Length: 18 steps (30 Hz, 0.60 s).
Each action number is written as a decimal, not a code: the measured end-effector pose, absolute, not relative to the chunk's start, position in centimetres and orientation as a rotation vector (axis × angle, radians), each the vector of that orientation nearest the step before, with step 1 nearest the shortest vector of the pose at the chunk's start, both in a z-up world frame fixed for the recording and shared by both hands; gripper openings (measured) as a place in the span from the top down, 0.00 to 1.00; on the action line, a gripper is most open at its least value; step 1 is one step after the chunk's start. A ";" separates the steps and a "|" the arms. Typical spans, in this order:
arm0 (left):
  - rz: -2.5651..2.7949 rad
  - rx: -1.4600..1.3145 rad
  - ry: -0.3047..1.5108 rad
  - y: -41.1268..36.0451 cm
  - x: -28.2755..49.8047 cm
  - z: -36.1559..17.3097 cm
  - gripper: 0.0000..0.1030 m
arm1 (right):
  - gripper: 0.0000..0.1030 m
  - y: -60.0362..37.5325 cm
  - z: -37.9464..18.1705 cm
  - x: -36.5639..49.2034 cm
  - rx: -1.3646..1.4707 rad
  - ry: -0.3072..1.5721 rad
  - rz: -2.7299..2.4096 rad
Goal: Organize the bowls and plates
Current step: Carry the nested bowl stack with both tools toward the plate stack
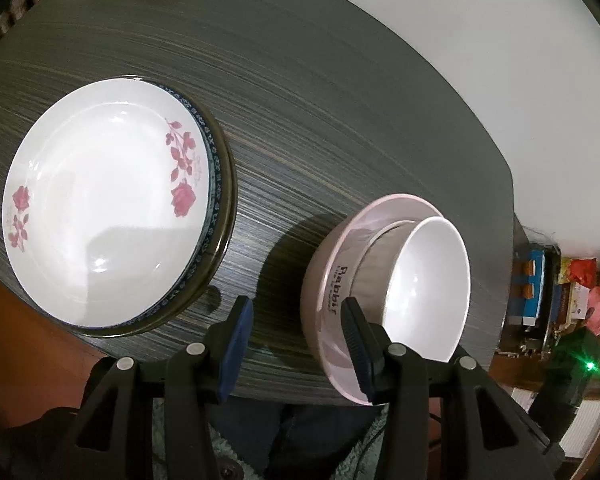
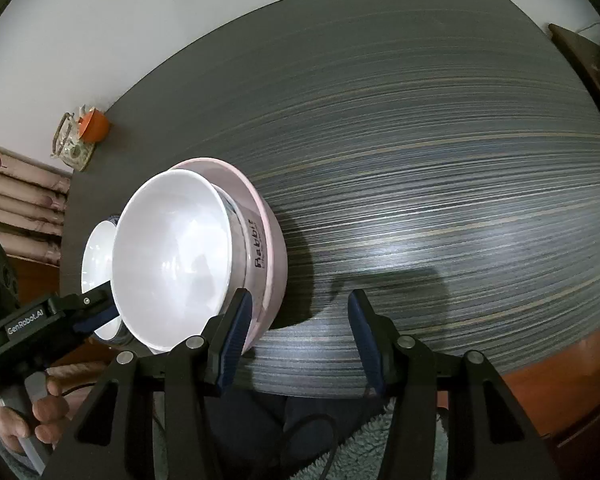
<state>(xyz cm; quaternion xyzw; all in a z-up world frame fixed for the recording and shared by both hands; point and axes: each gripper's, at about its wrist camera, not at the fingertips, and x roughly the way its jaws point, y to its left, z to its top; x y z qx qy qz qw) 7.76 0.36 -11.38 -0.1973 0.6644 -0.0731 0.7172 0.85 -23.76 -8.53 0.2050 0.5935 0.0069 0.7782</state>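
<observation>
plates: rose plate (image 1: 104,216) sat on top of a blue-rimmed plate (image 1: 216,168), which lay on a darker dish (image 1: 227,216) at the bottom. stack was on the left part of the table (image 1: 340,100), near its front edge. looked done.
bowls: white bowl (image 2: 172,256) was nested inside the pink bowl (image 2: 274,256) marked "rabbit", at the front edge of the table, well right of the plate stack. nest sat a bit off-centre, white bowl leaning toward the front.
left gripper (image 1: 298,344): jaws were partly open, nothing between the pads. right pad stood in front of the pink bowl's wall, near the rim; contact could not be told from the left wrist view. left pad was over bare table between the two stacks.
right gripper (image 2: 300,344): jaws partly open, empty. left pad was just beside the pink bowl's outer wall, right pad over bare table.
other items: small glass holder with an orange thing (image 2: 94,126) at the far corner, not part of the job.
progress: judged near the end. every plate and bowl in view was already stacked.
left to do: maybe square up the bowl nest, then back both grippers off. no loose dishes visible elsewhere on the table.
risk: bowl nest was close to the table edge; a nudge from either pad could push it off.
</observation>
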 end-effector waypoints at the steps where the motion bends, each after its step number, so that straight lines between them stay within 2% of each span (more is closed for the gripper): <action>1: -0.160 -0.434 1.472 0.3 8.0 -11.5 0.55 | 0.54 -23.7 -8.6 0.9 0.439 1.287 0.013; 18: -0.131 -0.391 1.482 -0.4 8.9 -12.8 0.57 | 0.54 -22.4 -10.3 2.9 0.385 1.332 -0.038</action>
